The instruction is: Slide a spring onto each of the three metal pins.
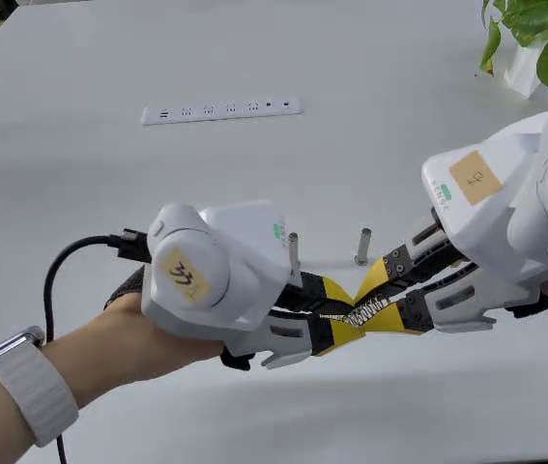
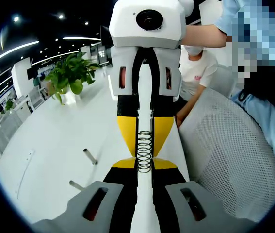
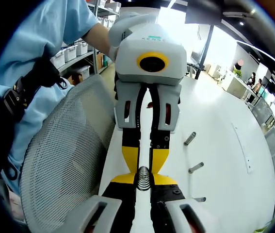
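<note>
Left tool (image 1: 337, 315) and right tool (image 1: 382, 302) meet tip to tip, each pinched shut on one end of the spring (image 1: 359, 310) — probably regripping it for threading — with a pin (image 1: 363, 246) upright at its twelve o'clock.

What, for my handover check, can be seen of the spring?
The spring is a small coil of bare silvery wire with open, even turns. It hangs roughly level above the white table, bridging the gap between the two tongs. One end is pinched between the yellow tips of the left tongs, the other between those of the right tongs. It is clear of the metal pins standing behind it.
</note>
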### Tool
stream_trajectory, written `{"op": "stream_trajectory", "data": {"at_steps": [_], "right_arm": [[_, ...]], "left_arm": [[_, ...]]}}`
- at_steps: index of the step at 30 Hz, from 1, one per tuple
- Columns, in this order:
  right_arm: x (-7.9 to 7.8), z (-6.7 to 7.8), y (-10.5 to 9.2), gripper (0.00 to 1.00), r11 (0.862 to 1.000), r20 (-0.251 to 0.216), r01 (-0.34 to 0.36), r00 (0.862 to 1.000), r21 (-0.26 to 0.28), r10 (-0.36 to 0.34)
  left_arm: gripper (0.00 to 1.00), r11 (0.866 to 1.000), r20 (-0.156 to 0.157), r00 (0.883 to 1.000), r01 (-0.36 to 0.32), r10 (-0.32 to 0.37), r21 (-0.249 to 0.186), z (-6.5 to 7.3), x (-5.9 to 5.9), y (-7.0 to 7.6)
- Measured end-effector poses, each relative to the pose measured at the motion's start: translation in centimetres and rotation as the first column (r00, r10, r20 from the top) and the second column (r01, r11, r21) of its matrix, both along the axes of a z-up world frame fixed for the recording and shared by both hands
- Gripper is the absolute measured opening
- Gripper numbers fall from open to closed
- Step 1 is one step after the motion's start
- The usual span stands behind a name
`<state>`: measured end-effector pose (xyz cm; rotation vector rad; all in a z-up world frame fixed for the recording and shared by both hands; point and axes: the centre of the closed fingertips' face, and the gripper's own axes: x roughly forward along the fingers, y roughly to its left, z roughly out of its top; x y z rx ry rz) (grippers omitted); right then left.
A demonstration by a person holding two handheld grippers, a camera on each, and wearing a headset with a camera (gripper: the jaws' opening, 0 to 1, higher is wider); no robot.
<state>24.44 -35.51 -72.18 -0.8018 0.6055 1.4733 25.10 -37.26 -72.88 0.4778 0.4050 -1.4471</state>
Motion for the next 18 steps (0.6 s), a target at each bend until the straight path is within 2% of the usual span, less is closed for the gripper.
{"op": "stream_trajectory", "data": {"at_steps": [10,13,18], "right_arm": [[0.08,-0.02,0.02,0.07,1.000,0.002,0.002,1.000,-0.004,-0.002],[0.10,-0.03,0.03,0.07,1.000,0.002,0.005,1.000,-0.004,-0.005],[0.16,-0.21,-0.09,0.07,1.000,0.000,0.012,1.000,-0.007,-0.012]], "left_arm": [[0.08,1.000,0.001,1.000,-0.011,0.011,-0.019,-0.01,0.12,0.02],[0.08,1.000,-0.008,1.000,-0.020,0.020,-0.023,-0.13,0.20,0.05],[0.21,0.998,-0.018,0.999,-0.047,0.047,-0.036,-0.24,0.49,0.15]]}}
